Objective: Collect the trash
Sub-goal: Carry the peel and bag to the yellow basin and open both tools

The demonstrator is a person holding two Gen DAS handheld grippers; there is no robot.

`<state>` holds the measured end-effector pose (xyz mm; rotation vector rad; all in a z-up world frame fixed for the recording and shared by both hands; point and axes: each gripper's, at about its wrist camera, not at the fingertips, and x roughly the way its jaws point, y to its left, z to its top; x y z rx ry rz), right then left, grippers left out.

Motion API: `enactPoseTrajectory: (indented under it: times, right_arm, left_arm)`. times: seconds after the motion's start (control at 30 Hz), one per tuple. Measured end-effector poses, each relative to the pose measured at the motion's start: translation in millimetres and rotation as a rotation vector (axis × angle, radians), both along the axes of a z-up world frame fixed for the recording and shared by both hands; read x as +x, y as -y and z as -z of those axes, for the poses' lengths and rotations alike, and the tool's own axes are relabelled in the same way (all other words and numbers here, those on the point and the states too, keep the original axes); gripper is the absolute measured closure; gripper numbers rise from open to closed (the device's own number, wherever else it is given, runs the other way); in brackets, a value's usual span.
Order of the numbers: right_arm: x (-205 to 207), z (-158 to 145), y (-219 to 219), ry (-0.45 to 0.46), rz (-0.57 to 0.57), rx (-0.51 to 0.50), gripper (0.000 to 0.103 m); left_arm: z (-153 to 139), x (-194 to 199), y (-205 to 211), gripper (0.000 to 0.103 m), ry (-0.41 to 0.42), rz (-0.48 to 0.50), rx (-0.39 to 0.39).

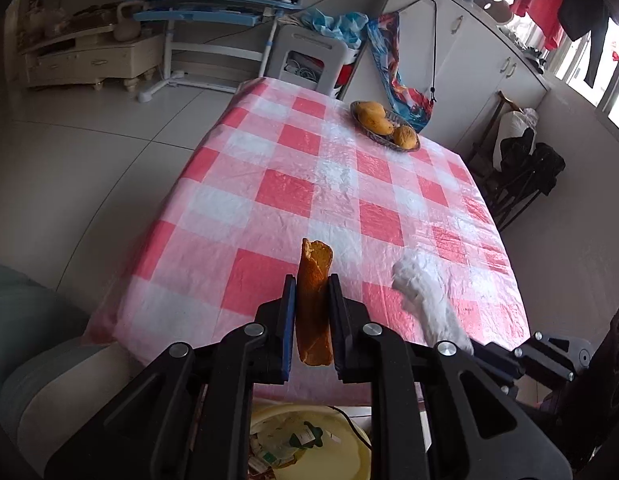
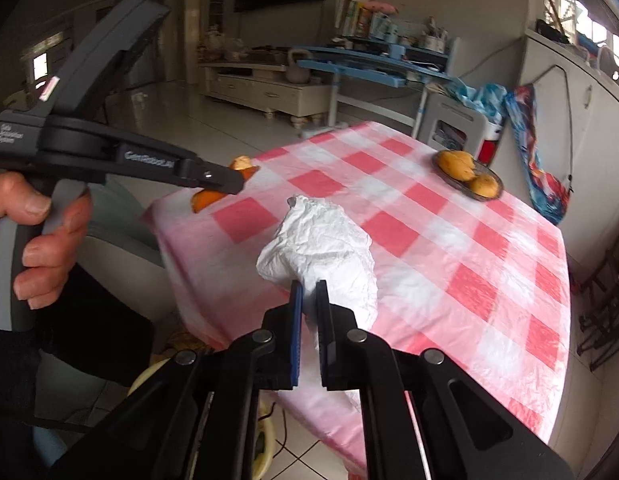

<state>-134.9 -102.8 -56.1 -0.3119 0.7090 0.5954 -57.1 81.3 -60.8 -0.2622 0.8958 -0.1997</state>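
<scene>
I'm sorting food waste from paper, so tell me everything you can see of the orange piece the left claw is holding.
The curled orange strip of fruit peel looks like rind: dimpled and deep orange outside, paler inside along its torn, ragged top edge. It is rolled lengthwise into a loose tube and stands roughly upright, lifted off the pink-and-white checked tablecloth. The left claw is shut on its middle, one pad on each side; both ends stick out. Nothing else touches it. The right wrist view shows it near the table's corner.

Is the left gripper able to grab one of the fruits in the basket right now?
Probably not: the left gripper is shut on an orange peel, and the fruit basket sits at the table's far side.
</scene>
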Motion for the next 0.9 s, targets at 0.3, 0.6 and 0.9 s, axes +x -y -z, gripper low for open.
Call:
enactPoseTrajectory:
  times: [0.3, 0.6, 0.9]
  right_arm:
    - [-52, 30, -46, -0.217, -0.323, 0.005, 0.096]
    - [-82, 57, -58, -0.363, -0.461, -0.06, 0.096]
    - [-79, 73, -54, -0.387, -0.394, -0.161, 0.056]
  left_arm:
    - [2, -29, -12, 0.088, -0.014, -0.018, 0.0]
    - [7, -44, -16, 0.088, -0.031, -0.01, 0.009]
    - [22, -59, 0, 0.088, -0.089, 0.042, 0.081]
